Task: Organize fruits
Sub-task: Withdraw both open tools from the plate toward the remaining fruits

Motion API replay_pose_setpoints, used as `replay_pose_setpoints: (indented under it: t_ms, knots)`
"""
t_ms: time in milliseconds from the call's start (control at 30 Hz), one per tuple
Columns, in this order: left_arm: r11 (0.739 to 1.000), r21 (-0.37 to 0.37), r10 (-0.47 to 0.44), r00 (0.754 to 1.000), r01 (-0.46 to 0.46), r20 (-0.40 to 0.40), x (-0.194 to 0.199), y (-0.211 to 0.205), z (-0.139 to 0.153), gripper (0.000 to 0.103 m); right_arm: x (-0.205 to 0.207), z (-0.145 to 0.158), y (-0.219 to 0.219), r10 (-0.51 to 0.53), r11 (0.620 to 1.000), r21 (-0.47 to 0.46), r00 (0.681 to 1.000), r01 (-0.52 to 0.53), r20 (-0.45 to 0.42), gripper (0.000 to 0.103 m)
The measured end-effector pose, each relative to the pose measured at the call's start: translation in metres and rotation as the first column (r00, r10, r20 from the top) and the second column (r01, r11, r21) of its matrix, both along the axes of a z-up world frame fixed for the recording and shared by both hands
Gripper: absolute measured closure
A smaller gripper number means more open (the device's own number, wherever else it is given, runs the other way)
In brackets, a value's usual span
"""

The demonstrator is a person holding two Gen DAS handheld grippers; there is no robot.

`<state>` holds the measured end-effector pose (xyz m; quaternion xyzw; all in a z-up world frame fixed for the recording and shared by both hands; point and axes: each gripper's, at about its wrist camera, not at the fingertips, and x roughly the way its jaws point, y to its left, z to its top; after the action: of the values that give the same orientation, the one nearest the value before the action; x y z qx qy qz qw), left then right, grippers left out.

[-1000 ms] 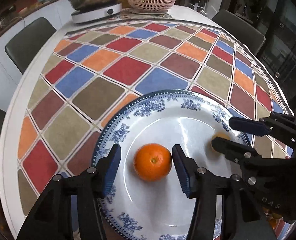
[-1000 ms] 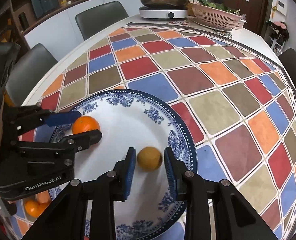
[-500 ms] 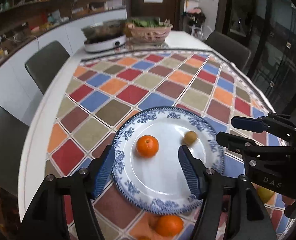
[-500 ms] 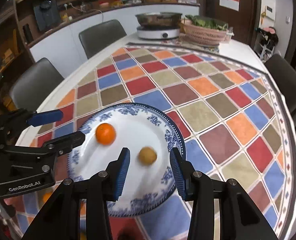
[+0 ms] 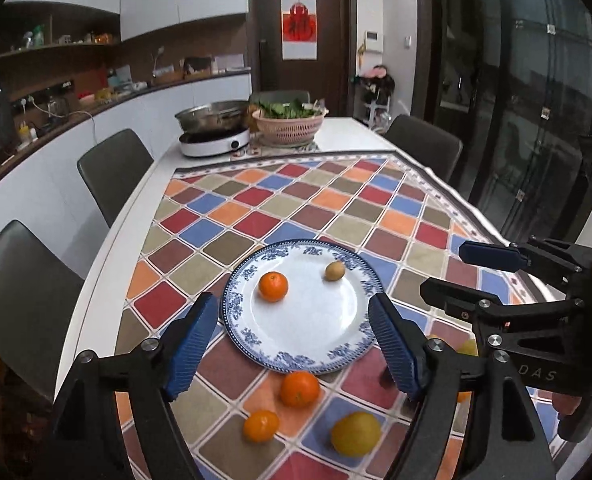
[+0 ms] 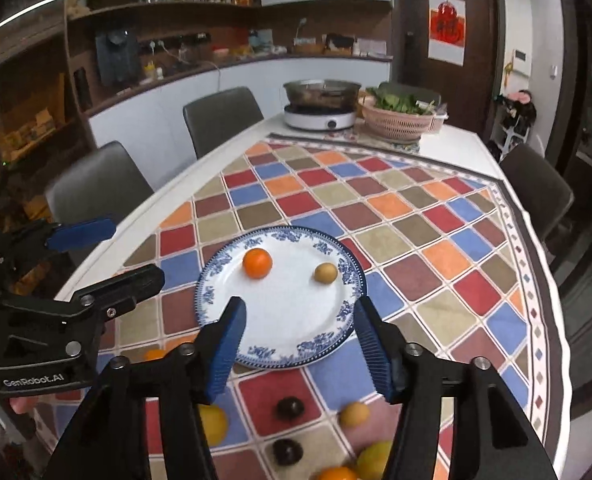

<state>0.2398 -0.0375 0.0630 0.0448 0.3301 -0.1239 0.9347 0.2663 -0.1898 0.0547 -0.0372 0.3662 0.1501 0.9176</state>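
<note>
We have both tools raised above the counter [image 5: 107, 248] with nothing in them: the left tool [image 5: 291, 344] has its fingers spread wide, about as wide as the blue-and-white plate [image 5: 352, 356], and the right tool [image 6: 300, 344] is spread much the same. On the plate sit one orange [image 5: 273, 286] and a small brownish-yellow fruit [image 5: 334, 271], apart from each other. We judge that we are between placements, with two fruits plated and more to fetch. Loose on the checked cloth just near the plate's front rim lie a second orange [image 5: 300, 389], a third orange [image 5: 261, 425] and a yellow citrus [image 5: 356, 433]; the right view also shows two dark round fruits [image 6: 290, 408] and a small yellow-brown fruit [image 6: 354, 414]. Next we would lower a tool over one loose fruit, straddle it with both fingers and close gently, since these round fruits will likely roll if nudged.
</note>
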Motion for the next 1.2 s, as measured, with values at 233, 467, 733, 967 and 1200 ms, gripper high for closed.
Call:
replay_pose_setpoints:
  t_ms: [233, 467, 733, 967, 1200]
  knots:
    - [1.0, -0.022, 0.004, 0.999, -0.003, 0.05, -0.043, 0.001, 0.007, 0.018, -0.048, 0.017, -0.002, -0.025, 1.0, -0.007, 0.997, 0.026, 0.077, 0.038]
    - [1.0, -0.014, 0.009, 0.997, -0.008, 0.074, -0.071, -0.002, 0.001, 0.015, -0.084, 0.015, -0.008, -0.057, 0.998, -0.015, 0.992, 0.059, 0.114, 0.038]
    - [1.0, 0.0, 0.018, 0.996, -0.018, 0.085, -0.093, -0.005, -0.02, 0.008, -0.108, -0.003, -0.019, -0.111, 0.994, 0.014, 0.988, 0.11, 0.104, 0.038]
    - [1.0, 0.018, 0.001, 0.999, -0.001, 0.034, -0.095, -0.009, -0.045, 0.008, -0.114, -0.029, -0.029, -0.147, 0.989, 0.025, 0.987, 0.146, 0.059, 0.038]
    - [0.999, 0.051, -0.006, 1.0, 0.005, 0.023, -0.093, -0.016, -0.069, 0.008, -0.118, -0.051, -0.041, -0.19, 0.981, 0.031, 0.982, 0.19, 0.015, 0.038]
